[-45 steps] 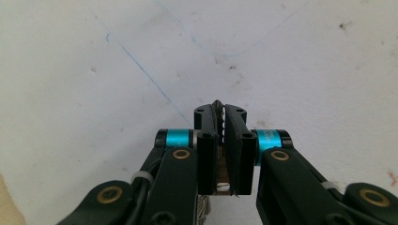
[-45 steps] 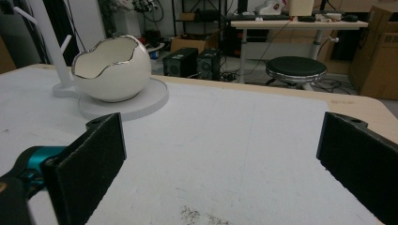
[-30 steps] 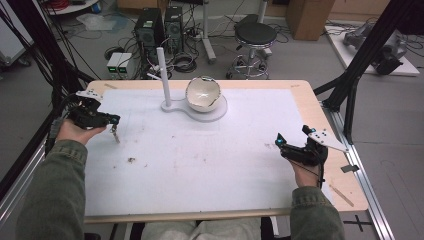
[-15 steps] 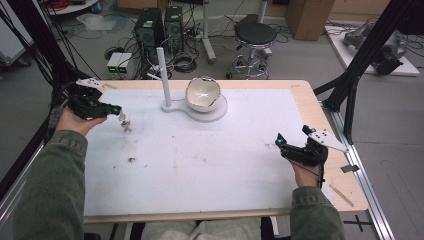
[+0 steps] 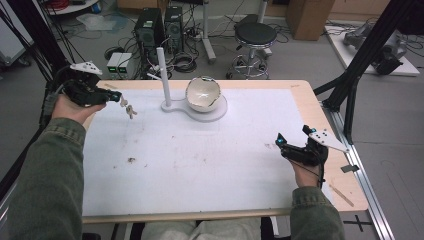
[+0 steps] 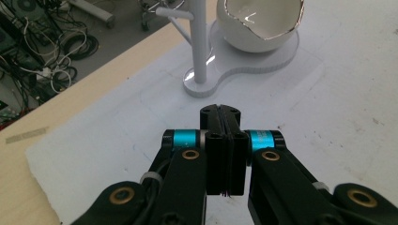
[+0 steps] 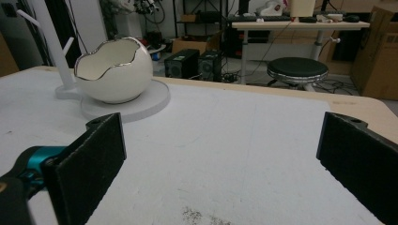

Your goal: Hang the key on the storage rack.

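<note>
black left gripper (image 5: 119,98) jaws shut on small dangling trinket (image 5: 129,110), hidden in left gripper view, right gripper (image 5: 294,141) jaws wide, empty

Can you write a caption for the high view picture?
Left tool lifts a small dangling trinket toward the white stand.

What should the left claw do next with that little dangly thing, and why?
Probably carry it a little to the right, toward the white stand. The left claw is shut on a small pale dangly thing, which hangs above the table just left of the stand and the egg-shaped bowl. I cannot tell whether it belongs on a peg or in the bowl.
</note>
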Demonstrator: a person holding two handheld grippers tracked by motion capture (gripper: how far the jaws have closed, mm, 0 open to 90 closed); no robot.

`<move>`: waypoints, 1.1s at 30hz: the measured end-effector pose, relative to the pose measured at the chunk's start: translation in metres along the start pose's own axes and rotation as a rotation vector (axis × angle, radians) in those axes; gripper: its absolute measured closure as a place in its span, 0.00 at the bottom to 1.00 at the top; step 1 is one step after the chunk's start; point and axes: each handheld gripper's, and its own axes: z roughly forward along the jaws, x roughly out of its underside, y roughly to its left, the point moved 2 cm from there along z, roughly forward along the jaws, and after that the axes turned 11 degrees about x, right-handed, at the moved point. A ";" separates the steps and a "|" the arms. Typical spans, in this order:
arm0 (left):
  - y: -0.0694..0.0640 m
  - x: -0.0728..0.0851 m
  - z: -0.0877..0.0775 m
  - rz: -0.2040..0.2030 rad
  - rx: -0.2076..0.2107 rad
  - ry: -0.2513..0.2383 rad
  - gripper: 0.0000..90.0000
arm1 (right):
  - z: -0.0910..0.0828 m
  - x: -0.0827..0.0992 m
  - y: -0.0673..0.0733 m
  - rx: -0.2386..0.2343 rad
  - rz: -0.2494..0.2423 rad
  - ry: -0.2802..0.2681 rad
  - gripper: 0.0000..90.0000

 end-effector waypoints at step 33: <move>-0.023 -0.084 0.002 0.107 0.006 -0.081 0.99 | 0.000 0.001 -0.001 -0.006 -0.001 -0.001 0.01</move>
